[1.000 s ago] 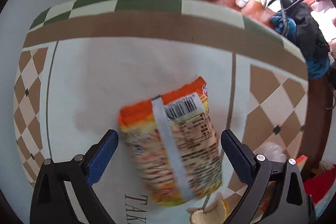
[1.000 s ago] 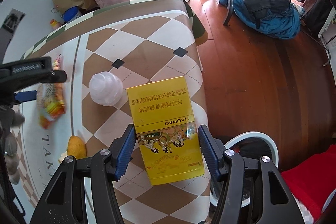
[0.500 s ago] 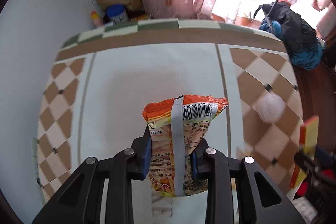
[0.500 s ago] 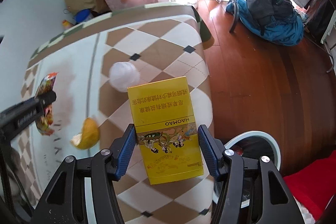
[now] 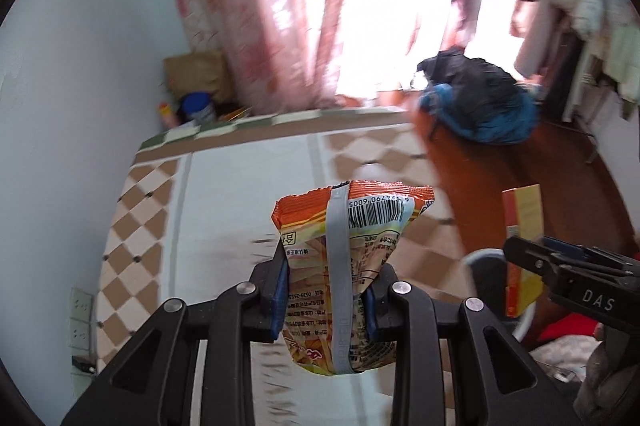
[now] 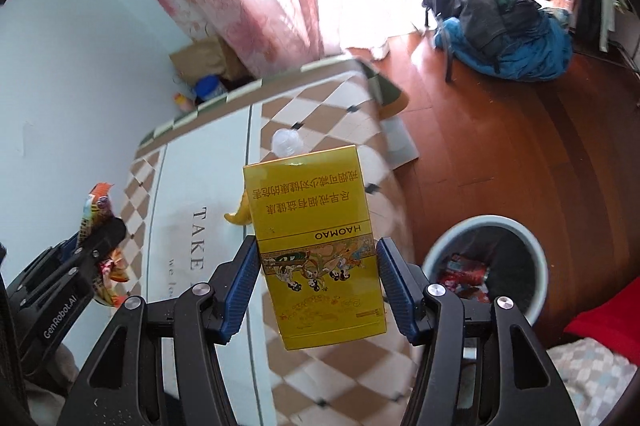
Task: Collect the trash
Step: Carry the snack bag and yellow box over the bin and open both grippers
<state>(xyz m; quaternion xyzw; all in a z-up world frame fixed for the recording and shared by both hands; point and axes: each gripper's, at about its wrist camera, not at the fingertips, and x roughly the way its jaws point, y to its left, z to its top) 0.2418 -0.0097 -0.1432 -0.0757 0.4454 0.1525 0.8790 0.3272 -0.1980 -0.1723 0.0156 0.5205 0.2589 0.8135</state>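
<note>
We are gripping the snack bag (image 5: 344, 266) in our left gripper (image 5: 326, 296) and the yellow box (image 6: 320, 250) in our right gripper (image 6: 318, 290). We are holding both clear above the table's (image 6: 208, 162) right edge, probably to carry them to the bin (image 6: 484, 266) beside it.

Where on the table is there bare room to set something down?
The white centre panel of the table is bare, bordered by the checkered bands on both sides. The right checkered band is busier: a clear plastic lid and an orange peel lie there, near the edge above the bin.
</note>
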